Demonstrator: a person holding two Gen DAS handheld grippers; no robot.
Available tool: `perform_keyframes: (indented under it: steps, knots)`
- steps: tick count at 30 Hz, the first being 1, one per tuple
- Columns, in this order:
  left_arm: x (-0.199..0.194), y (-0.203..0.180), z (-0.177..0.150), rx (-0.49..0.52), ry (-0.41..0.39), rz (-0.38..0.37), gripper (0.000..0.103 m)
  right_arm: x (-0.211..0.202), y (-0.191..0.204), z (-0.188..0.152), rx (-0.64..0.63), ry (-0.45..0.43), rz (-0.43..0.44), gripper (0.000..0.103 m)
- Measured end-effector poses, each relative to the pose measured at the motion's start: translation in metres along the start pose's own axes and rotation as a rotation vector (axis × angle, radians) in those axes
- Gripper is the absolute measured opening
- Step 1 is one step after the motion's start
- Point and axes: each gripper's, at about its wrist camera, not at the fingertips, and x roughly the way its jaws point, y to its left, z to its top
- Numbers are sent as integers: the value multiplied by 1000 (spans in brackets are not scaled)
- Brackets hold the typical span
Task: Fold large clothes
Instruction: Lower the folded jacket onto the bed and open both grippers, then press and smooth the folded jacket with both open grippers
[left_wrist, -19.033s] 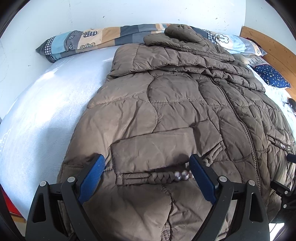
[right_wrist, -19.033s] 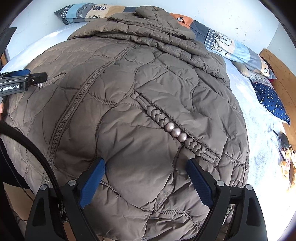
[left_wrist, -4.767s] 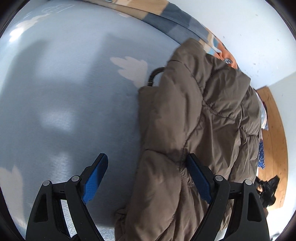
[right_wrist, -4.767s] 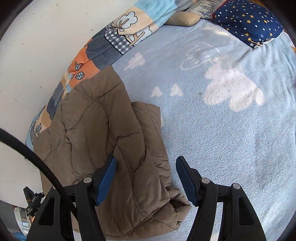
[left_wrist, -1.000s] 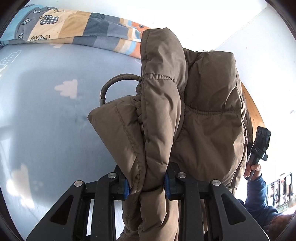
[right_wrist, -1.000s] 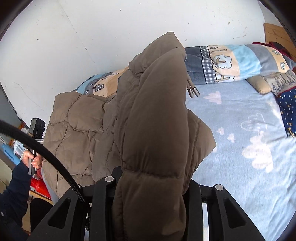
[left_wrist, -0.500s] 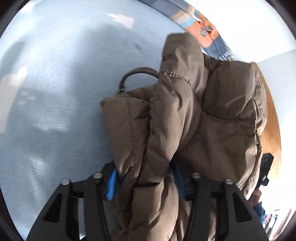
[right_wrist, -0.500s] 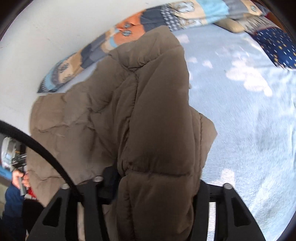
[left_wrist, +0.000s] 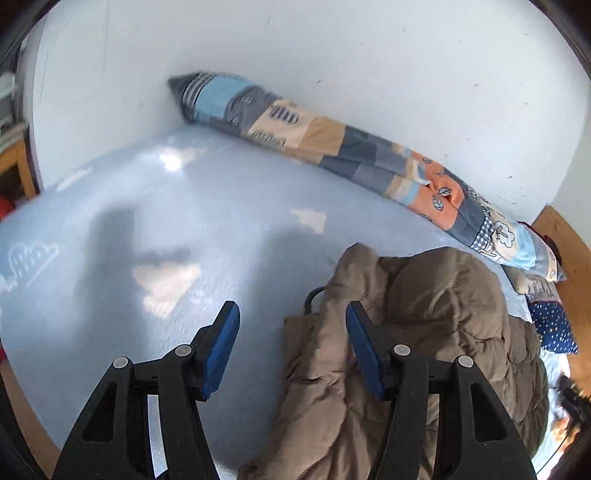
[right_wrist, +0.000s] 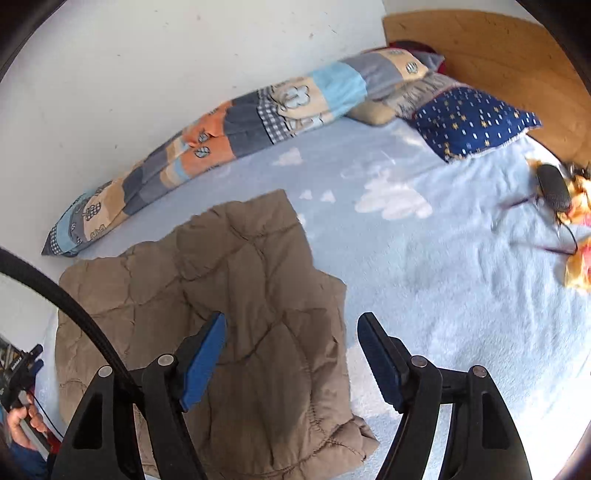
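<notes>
Jaws: both grippers, left (left_wrist: 291, 341) and right (right_wrist: 291, 354), are held apart, nothing gripped.
Jacket (right_wrist: 221, 302): folded, laid on the bed (right_wrist: 424, 295).
Handling: judged soft, bulky, springy; thick folded edges are best pinched.

Both wrist views look down and forward from close above the bed (left_wrist: 155, 206) toward the far wall; they share the brown jacket (right_wrist: 236, 295) and patchwork bolster (left_wrist: 332, 144).

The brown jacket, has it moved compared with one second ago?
Yes. The brown jacket has come down out of both open grippers and lies folded on the blue bed sheet, below the patchwork bolster.
</notes>
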Motion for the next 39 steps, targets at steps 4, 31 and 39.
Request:
perform_keyframes:
  steps: [4, 31, 39]
  knots:
    - [-13, -85, -16, 262, -54, -87, 62, 10, 37, -8, -108, 24, 18, 75]
    - [90, -127, -82, 450, 250, 21, 74, 133, 128, -65, -396, 246, -129, 72]
    - [30, -116, -91, 457, 112, 36, 75, 56, 123, -71, -363, 60, -109, 77]
